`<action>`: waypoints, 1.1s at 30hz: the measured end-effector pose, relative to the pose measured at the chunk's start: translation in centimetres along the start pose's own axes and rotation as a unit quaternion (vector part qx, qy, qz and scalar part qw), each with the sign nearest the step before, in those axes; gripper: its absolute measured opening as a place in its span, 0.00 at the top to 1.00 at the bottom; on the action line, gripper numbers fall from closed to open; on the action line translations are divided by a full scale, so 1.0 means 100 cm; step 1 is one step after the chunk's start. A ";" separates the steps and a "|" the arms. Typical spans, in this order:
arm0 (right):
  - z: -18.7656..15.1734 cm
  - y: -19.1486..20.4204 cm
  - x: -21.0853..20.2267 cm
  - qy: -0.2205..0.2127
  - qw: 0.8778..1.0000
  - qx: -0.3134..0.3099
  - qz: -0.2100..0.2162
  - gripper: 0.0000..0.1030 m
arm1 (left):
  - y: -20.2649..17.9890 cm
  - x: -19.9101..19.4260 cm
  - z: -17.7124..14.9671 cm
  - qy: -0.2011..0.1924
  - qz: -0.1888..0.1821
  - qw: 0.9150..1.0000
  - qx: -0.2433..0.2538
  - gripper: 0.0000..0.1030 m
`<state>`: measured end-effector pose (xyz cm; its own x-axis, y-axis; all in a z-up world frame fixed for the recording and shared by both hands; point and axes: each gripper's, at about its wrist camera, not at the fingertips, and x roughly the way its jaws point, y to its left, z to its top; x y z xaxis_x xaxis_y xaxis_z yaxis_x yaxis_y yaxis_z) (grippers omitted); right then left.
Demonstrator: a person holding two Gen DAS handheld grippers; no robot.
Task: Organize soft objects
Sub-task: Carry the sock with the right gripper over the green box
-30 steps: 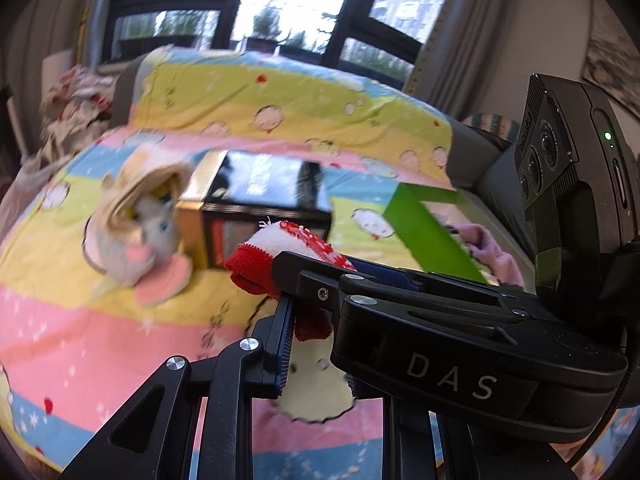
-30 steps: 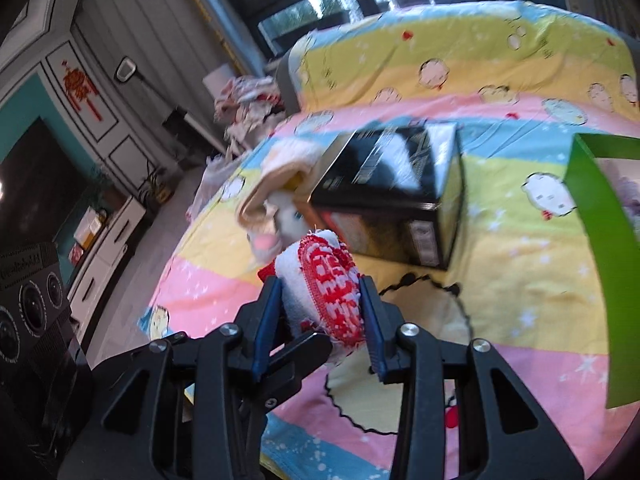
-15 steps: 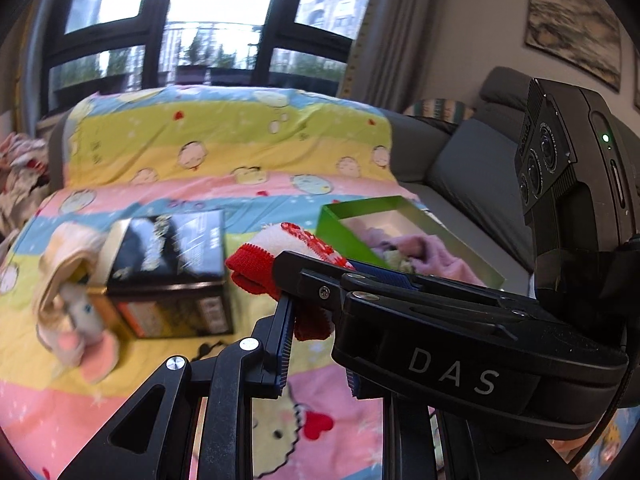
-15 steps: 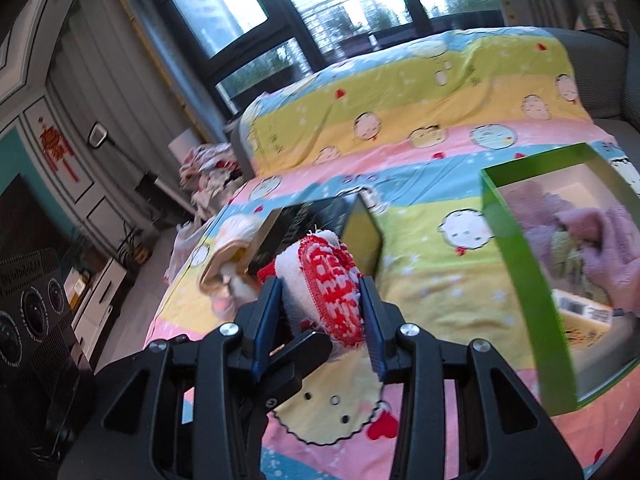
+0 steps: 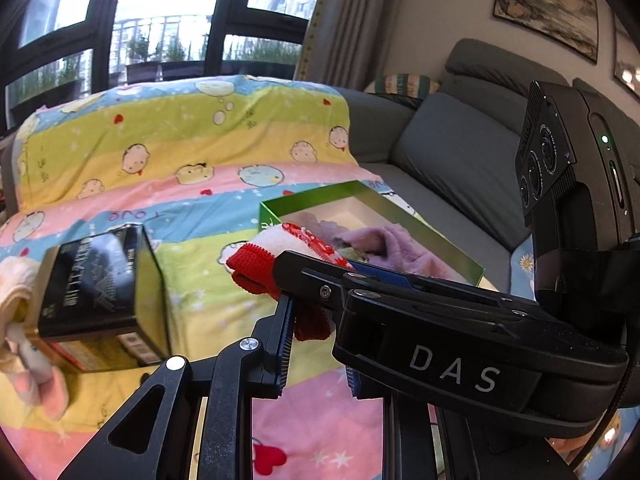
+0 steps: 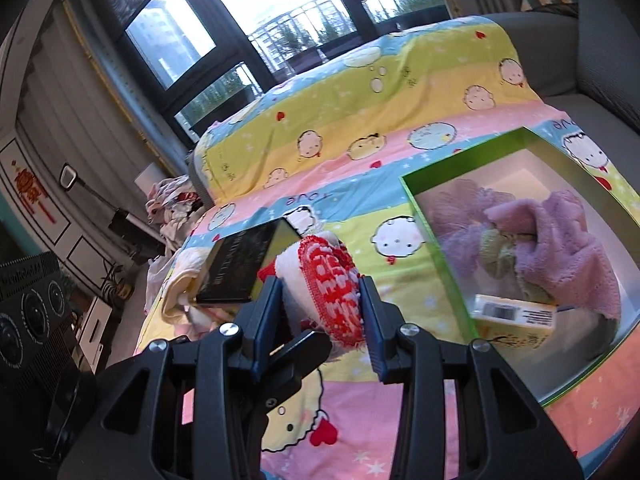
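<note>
Grippers both pinch my red-and-white knitted sock (image 6: 332, 284): right gripper (image 6: 322, 312) clamps its patterned body, left gripper (image 5: 312, 320) nips its red cuff, above striped cartoon blanket (image 6: 360, 128), left of open green cardboard box (image 6: 432, 232) holding purple plush cloth (image 6: 560, 240).

Red-and-white knitted sock (image 6: 334, 280), bunched, aloft near purple-cloth-filled green box (image 6: 436, 224).

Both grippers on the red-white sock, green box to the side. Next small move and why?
Probably carry the sock on over the green box before letting go: both the right gripper and left gripper clamp it above the blanket, short of the box.
</note>
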<state>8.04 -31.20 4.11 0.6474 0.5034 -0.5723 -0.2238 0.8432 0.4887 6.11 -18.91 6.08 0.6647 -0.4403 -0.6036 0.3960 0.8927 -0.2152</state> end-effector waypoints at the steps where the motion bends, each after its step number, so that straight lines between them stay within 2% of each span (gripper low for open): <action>1: 0.001 -0.003 0.000 0.001 1.000 0.003 -0.004 0.62 | -0.001 0.003 0.001 0.003 -0.003 1.000 0.001 0.79; 9: 0.021 -0.021 -0.007 -0.006 1.000 0.018 -0.021 0.62 | -0.013 0.020 0.022 0.003 -0.025 1.000 0.004 0.79; 19: 0.074 -0.047 -0.023 -0.046 0.998 0.014 -0.038 0.62 | -0.035 0.045 0.076 -0.015 -0.051 0.998 0.039 0.79; 25: 0.095 -0.075 -0.015 -0.048 0.996 0.035 -0.069 0.62 | -0.047 0.087 0.098 0.007 -0.064 0.996 0.061 0.79; 33: 0.098 -0.127 0.013 -0.018 0.990 0.093 -0.107 0.62 | -0.052 0.149 0.095 0.057 -0.087 0.993 0.055 0.79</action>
<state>18.87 -43.11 3.54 0.6923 0.3075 -0.6528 0.0566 0.8788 0.4739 19.92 -30.98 5.48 0.5056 -0.5681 -0.6493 0.5700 0.7849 -0.2429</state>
